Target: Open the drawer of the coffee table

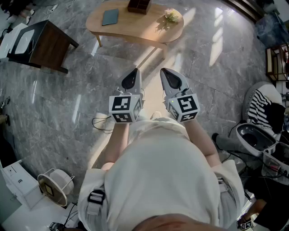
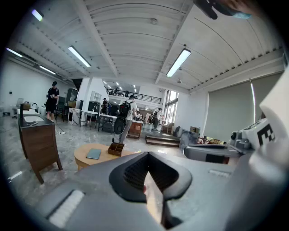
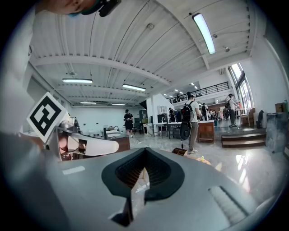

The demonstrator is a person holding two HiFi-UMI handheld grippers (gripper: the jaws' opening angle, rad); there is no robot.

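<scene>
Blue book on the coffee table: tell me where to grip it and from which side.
The book lies flat and thin on the table, so the jaws must pinch an edge. Probably take its near-left corner, coming from the table's left end; the box stands to its right.

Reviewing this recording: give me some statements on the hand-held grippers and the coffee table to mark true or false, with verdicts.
1. The left hand-held gripper and the right hand-held gripper are both shut and empty. True.
2. The left hand-held gripper touches the coffee table. False: it is held apart from the table, over the floor.
3. A teal book lies on the coffee table. True.
4. The flowers lie on the floor. False: they rest on the table top, near its right end.
</scene>
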